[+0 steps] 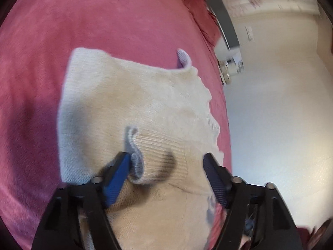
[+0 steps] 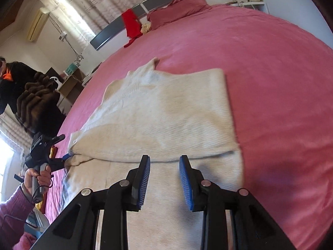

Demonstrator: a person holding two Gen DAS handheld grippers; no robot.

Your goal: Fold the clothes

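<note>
A cream knit sweater [image 1: 135, 95] [image 2: 166, 114] lies partly folded on the pink bed [image 1: 104, 20] [image 2: 270, 62], its top half doubled over the lower part. My left gripper [image 1: 166, 162] stands over the ribbed sleeve cuff [image 1: 152, 154]; its jaws show a wide gap, and the bunched cuff edge rests against the left pad only. In the right wrist view the left gripper [image 2: 64, 148] sits at the sweater's left corner by the cuff [image 2: 76, 160]. Low over the sweater's near part, my right gripper [image 2: 164, 162] is open with nothing between its pads.
The bed's edge drops to pale floor [image 1: 281, 125] just right of the sweater. Pink pillows [image 2: 181, 6], a red garment [image 2: 131, 23] and a grey headboard [image 2: 116, 31] are at the far end. A person in dark clothes [image 2: 12, 73] stands beyond the bed's left side.
</note>
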